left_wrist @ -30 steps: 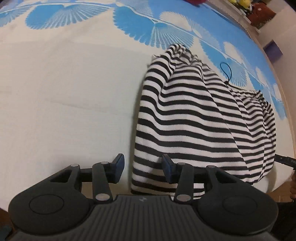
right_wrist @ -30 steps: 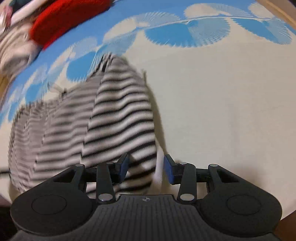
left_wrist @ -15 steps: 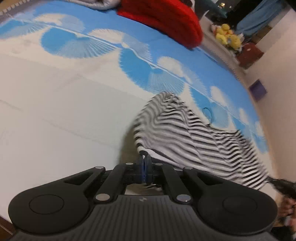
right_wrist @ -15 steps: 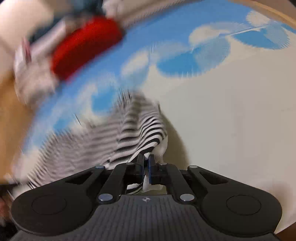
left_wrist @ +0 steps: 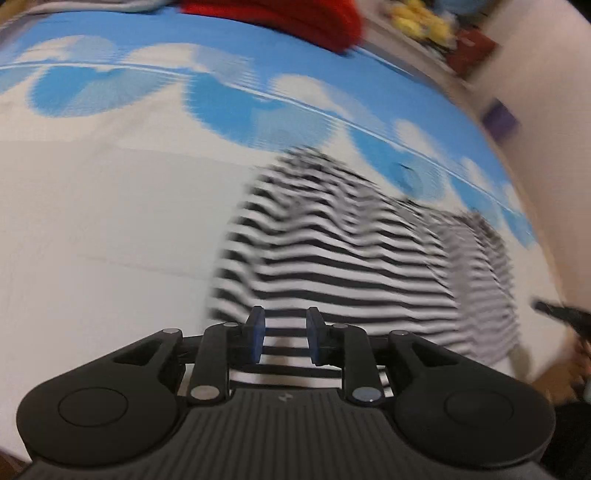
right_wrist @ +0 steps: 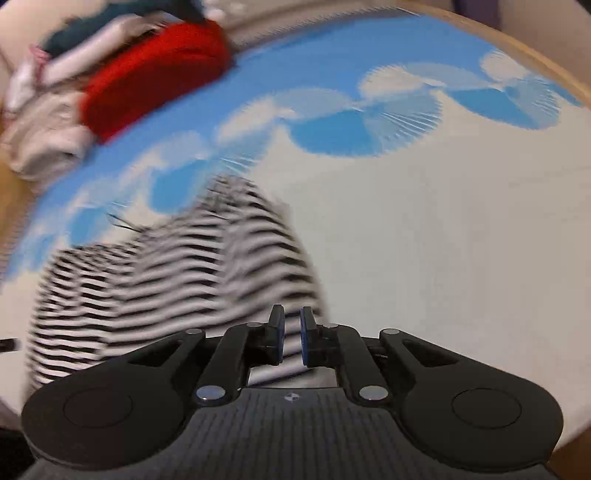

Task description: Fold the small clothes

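A black-and-white striped garment lies folded on a cream and blue patterned cloth. Both views are blurred by motion. My left gripper is open, its blue pads apart over the garment's near left edge, with stripes showing in the gap. My right gripper is open by a narrow gap over the near right edge of the garment, nothing pinched that I can see. The tip of the right gripper shows at the right edge of the left wrist view.
A red garment and a pile of pale clothes lie at the far side. The red one also shows in the left wrist view. Yellow toys and a wall stand at the far right. A wooden edge rims the cloth.
Both grippers were open a second ago, shut on the garment's near edge half a second ago, and now have opened again. The garment has dropped back onto the cloth.
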Available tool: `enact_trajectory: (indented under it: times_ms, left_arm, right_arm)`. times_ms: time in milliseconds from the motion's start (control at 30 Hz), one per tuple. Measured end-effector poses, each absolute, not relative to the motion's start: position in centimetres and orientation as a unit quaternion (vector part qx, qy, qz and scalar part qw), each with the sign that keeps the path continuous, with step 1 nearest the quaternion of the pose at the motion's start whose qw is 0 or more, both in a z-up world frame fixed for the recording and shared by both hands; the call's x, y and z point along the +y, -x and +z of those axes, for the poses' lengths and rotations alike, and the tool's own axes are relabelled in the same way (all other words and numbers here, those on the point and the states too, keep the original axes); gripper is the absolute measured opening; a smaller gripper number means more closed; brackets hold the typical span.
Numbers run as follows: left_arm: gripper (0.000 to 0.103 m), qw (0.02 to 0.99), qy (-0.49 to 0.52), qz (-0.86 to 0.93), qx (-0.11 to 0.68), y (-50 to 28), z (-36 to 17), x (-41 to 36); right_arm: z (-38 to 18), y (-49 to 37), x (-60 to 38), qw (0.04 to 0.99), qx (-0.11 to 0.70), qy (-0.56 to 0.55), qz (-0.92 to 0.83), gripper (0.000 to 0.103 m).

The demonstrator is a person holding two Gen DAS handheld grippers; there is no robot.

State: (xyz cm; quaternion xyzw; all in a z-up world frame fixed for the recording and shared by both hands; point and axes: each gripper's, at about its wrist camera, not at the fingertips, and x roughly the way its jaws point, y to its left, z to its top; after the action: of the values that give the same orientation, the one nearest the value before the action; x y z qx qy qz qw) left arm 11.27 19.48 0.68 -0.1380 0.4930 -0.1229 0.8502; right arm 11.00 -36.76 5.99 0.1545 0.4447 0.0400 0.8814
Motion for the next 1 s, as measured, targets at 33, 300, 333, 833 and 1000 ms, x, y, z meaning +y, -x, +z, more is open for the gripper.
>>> enact_trajectory:
  times_ms: [33, 300, 333, 833, 1000]
  left_arm:
    - [0.025, 0.845, 0.126, -0.142, 0.499, -11.5, 0.5, 18.4]
    - [0.034, 0.8, 0.046, -0.126, 0.585, -14.0, -3.8, 13.4]
    - [0.034, 0.81, 0.058, -0.122, 0.571, -14.2, -3.2, 13.6]
    - [0.034, 0.837, 0.071, -0.069, 0.539, -20.4, -3.8, 9.4]
    - [0.034, 0.878, 0.08, -0.026, 0.47, -21.5, -2.3, 9.9]
  right_arm:
    - [6.1, -11.2, -36.1, 0.881, 0.444, -0.151, 0.056, 0.017]
    - [1.2, -14.3, -31.7, 0.822, 0.567, -0.032, 0.046, 0.03]
    - [1.9, -14.5, -31.5, 0.831, 0.553, -0.037, 0.044, 0.031]
    - [0.9, -20.5, -26.7, 0.849, 0.527, -0.027, 0.031, 0.036]
    - [2.1, -21.0, -26.4, 0.866, 0.497, -0.042, 0.012, 0.036]
